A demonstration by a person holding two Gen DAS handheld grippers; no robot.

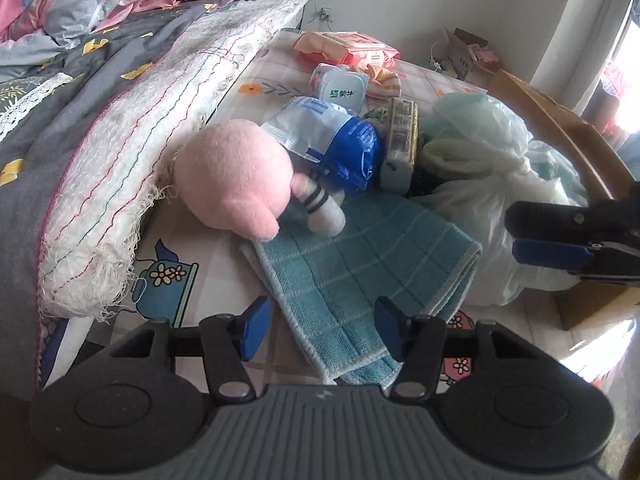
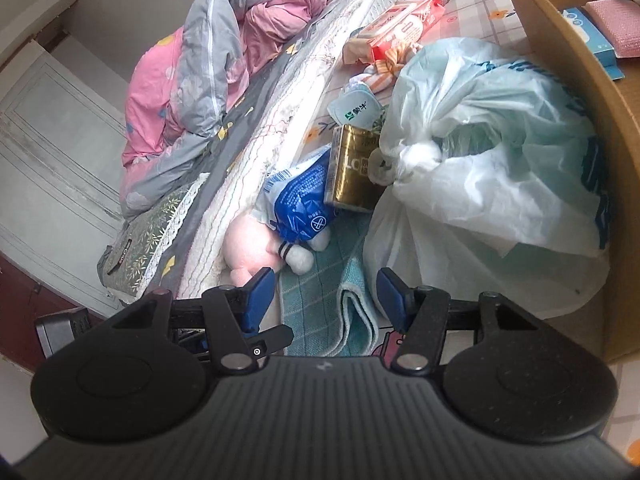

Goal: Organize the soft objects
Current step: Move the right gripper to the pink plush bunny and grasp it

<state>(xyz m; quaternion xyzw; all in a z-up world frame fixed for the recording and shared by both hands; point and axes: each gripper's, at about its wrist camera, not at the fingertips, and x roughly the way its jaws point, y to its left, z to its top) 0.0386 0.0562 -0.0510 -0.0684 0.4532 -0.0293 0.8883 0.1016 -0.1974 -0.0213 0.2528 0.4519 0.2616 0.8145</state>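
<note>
Both grippers hang over a folded teal checked towel [image 1: 360, 264] on a patterned bedsheet [image 1: 188, 240]. Left gripper [image 1: 318, 330] has its blue pads apart on either side of the towel's near corner, not pressing on it; whether they touch the cloth cannot be told. Right gripper [image 2: 326, 300] also stands partly parted above the towel's folded edge, nothing clamped between its pads. On the towel's far end rests a pink plush toy [image 1: 240, 184], its white striped foot on the cloth. Just beyond the towel lie a blue-and-white packet [image 1: 344, 148] and a gold carton [image 2: 352, 168]. Beside the towel sits a knotted pale plastic bag [image 2: 480, 160], against a cardboard box [image 2: 600, 160]. A fringed white blanket [image 1: 132, 184] borders the toy.
</note>
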